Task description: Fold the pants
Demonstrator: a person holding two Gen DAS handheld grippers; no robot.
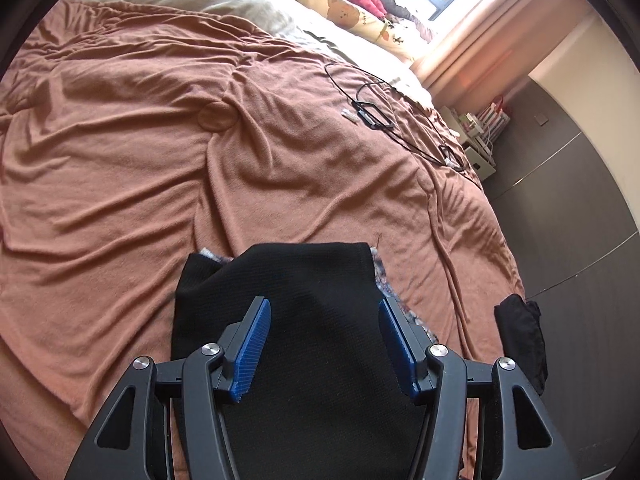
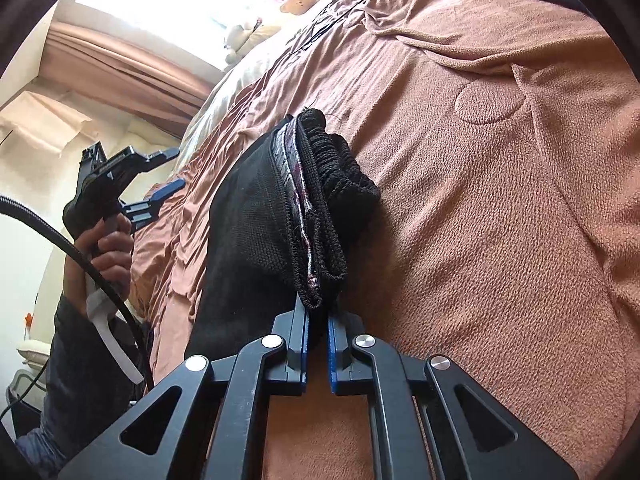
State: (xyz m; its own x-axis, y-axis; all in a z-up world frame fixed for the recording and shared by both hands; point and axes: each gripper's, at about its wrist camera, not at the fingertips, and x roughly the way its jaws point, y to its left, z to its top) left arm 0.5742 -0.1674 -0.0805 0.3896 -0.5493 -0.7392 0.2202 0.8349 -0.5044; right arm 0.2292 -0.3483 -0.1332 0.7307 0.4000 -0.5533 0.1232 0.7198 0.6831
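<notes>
Lying folded on the rust-brown fleecy bed cover (image 1: pixel 120 168): black ribbed-knit pants (image 1: pixel 304 320) (patterned lining peeking). Gaping wide above them, left gripper (image 1: pixel 324 344); pinching their bunched elastic waistband, right gripper (image 2: pixel 318 344).

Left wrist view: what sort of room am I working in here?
Most likely a bedroom in a home. The black pants lie on a bed covered by a rumpled brown blanket, with a bear-print pillow at the far end and a curtain beside a bright window.
</notes>
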